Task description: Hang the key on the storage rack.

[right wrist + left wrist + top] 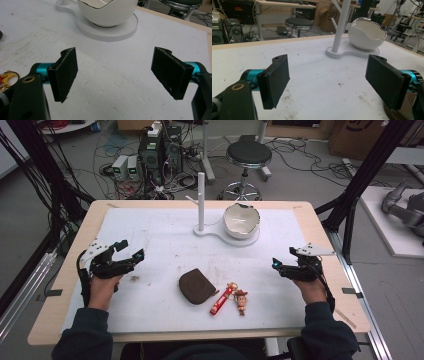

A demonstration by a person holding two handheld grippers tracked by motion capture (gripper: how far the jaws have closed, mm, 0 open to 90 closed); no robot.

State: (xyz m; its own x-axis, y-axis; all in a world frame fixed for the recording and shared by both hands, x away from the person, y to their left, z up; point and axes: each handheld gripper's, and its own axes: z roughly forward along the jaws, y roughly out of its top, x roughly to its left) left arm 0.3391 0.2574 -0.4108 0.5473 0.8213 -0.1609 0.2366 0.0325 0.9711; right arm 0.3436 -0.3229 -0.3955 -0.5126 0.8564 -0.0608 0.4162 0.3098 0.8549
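red keychain (220,301) with cowboy figure (242,302) near front edge, its ring cut off in the right gripper view, round brown pouch (196,286) beside it, left gripper (131,250) and right gripper (276,265) gaping empty on either side, glossy eggshell-shaped white bowl (241,220) on peg stand (201,200) beyond

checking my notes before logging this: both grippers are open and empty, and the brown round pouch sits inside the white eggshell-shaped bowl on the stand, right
Not quite. The brown round pouch lies flat on the white table cover, near the keychains and well apart from the white eggshell-shaped bowl on the stand, as the high view shows. The rest holds: the left gripper and right gripper both have open jaws with nothing between them.
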